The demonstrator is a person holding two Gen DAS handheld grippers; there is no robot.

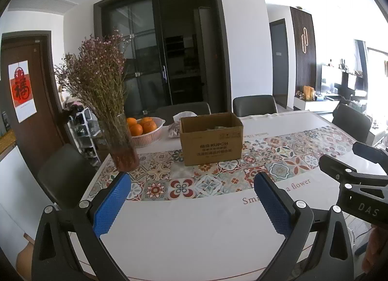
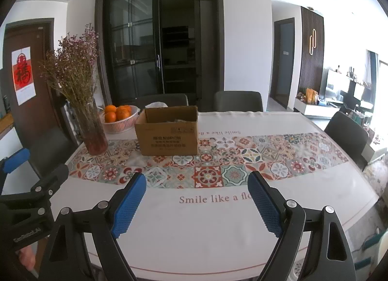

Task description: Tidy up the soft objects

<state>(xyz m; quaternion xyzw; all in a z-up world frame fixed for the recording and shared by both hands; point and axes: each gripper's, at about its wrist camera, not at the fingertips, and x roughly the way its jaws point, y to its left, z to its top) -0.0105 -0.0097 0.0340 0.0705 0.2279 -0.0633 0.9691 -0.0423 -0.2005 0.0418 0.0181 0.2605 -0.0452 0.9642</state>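
Jaws spread wide and empty on both: our left gripper [image 1: 191, 204] and right gripper [image 2: 197, 202] hover level above the table [image 2: 194, 232], low in frame. At centre stands an open cardboard box [image 2: 167, 133] printed "KUPOH", something pale inside, flanked by a vase of dried flowers [image 2: 91, 123] and an orange basket [image 2: 120, 117]. We read "Smile like a flower" on the cloth.
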